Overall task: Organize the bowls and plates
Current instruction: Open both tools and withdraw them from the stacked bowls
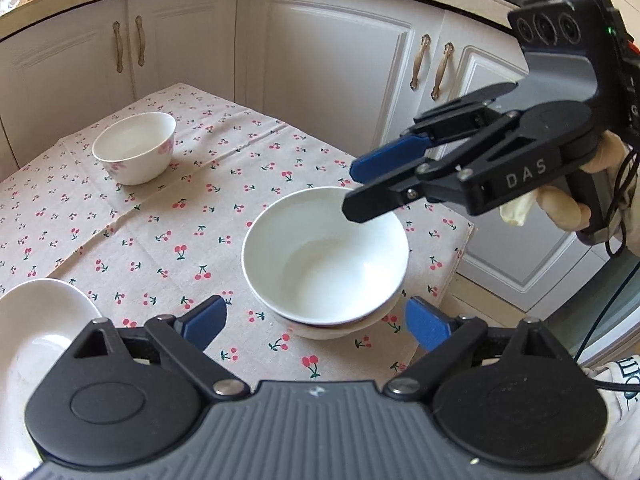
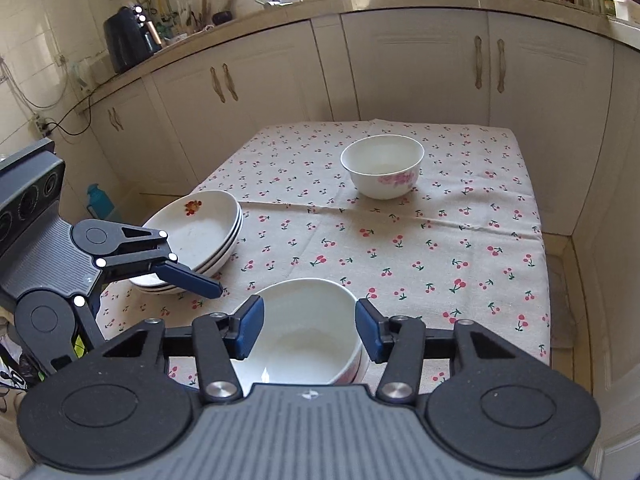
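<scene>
Left wrist view. Left gripper (image 1: 316,324) spread wide, both blue pads clear of everything and nothing pinched. It hangs over the surface (image 1: 160,220), which is covered in a cherry-print cloth.

- Just beyond the pads: nested bowls (image 1: 326,256), plain white inside, one seated in the other. They stand close to the surface's edge on this view's right.
- Right gripper (image 1: 352,190) reaches in from the upper right, carried by a gloved hand (image 1: 568,200). Its fingers stand a little apart with nothing between them. The lower fingertip lies over the nested bowls' far rim; whether it touches, cannot tell.
- Floral bowl (image 1: 136,148), white with pink blossoms, upright and alone, well apart from the nested pair, toward the far edge.
- Stacked plates (image 1: 36,320) at the left, cut off by the frame and partly behind the gripper body.
- White cabinets (image 1: 328,60) beyond the surface.

Right wrist view. Right gripper pads stand apart at a modest gap, gripping nothing.

- The nested bowls (image 2: 304,344) show between and beyond the pads, at the near edge. A pink pattern is just visible on the outer wall.
- Floral bowl (image 2: 382,166) toward the far edge, on its own.
- Stacked plates (image 2: 200,232), the top one with a small fruit motif, sit at the left edge.
- One finger of the left gripper crosses in front of the plates' near side.
</scene>
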